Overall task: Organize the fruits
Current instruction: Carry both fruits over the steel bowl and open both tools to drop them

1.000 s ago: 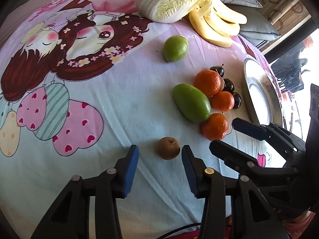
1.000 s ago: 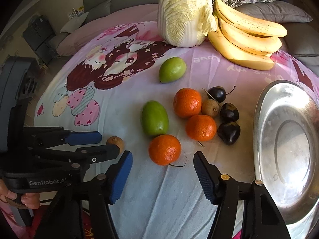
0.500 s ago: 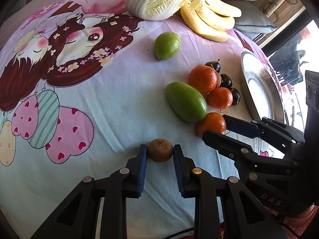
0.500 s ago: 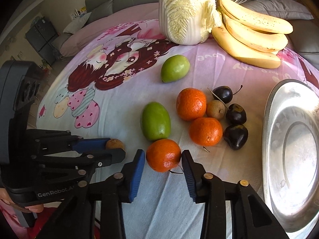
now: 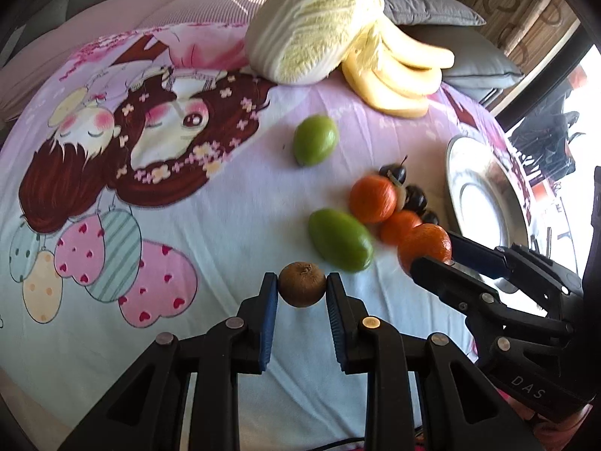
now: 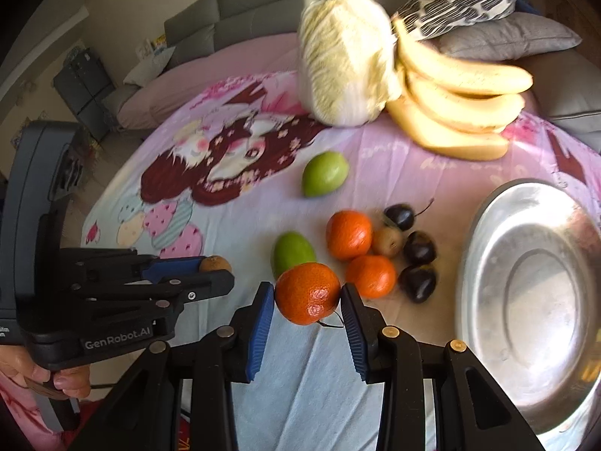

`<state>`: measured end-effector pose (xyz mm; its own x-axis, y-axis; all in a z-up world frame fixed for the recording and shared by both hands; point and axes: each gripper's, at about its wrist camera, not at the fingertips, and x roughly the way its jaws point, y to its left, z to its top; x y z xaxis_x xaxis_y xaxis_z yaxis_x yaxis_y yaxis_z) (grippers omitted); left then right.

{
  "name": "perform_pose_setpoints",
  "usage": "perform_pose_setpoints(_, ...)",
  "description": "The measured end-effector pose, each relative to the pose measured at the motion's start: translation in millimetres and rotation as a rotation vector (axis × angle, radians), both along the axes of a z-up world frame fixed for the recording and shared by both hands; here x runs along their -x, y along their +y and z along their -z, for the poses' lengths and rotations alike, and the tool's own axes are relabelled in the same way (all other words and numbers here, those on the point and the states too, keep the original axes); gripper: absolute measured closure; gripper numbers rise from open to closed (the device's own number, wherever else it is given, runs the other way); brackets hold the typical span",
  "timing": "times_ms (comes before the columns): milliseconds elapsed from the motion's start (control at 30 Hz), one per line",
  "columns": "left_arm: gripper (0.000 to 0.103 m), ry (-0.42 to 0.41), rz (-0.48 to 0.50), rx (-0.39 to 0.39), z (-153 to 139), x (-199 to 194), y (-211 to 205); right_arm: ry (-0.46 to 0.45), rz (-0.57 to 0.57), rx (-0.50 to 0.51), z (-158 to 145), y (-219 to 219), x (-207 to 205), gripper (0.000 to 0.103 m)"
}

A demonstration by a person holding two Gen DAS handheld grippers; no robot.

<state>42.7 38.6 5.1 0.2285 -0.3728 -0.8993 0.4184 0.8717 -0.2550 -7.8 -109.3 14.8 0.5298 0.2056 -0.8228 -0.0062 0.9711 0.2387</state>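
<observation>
My left gripper (image 5: pixel 301 290) is shut on a small brown kiwi (image 5: pixel 301 288) and holds it just above the cloth; it also shows in the right wrist view (image 6: pixel 215 264). My right gripper (image 6: pixel 307 295) is shut on an orange mandarin (image 6: pixel 308 292), lifted off the cloth; it shows in the left wrist view (image 5: pixel 425 247) too. Two more mandarins (image 6: pixel 349 235), a green mango (image 6: pixel 293 252), a green lime-like fruit (image 6: pixel 325 173), dark cherries (image 6: pixel 419 250) and a small brown fruit (image 6: pixel 387 241) lie on the cloth. A silver plate (image 6: pixel 488 233) sits at the right.
A napa cabbage (image 6: pixel 345 60) and a bunch of bananas (image 6: pixel 458 112) lie at the far edge of the cartoon-print cloth (image 6: pixel 233 158). Grey cushions (image 6: pixel 507 37) and a sofa lie behind.
Both grippers closed from open onto their fruit, left on the kiwi and right on the mandarin, then lifted them off the cloth.
</observation>
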Motion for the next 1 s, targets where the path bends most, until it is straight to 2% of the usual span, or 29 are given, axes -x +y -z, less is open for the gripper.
perform_pose_setpoints(200, 0.076, -0.059, -0.06, 0.022, -29.4, -14.1, -22.1, -0.021, 0.129, 0.007, -18.7, -36.5, -5.2, 0.064)
perform_pose_setpoints(500, 0.076, -0.09, -0.023, 0.056, -55.8, -15.8, -85.3, -0.036, 0.312, 0.015, -27.9, -94.6, -3.5, 0.063)
perform_pose_setpoints(700, 0.076, -0.087, 0.033, 0.058, -58.0, -9.4, -131.7, -0.011, 0.431, 0.022, -20.3, -140.4, 12.2, 0.064)
perform_pose_setpoints(1000, 0.076, -0.048, 0.137, 0.039, -39.8, 6.1, -196.9, 0.029, 0.584, 0.045, -12.5, -195.7, 42.4, 0.063)
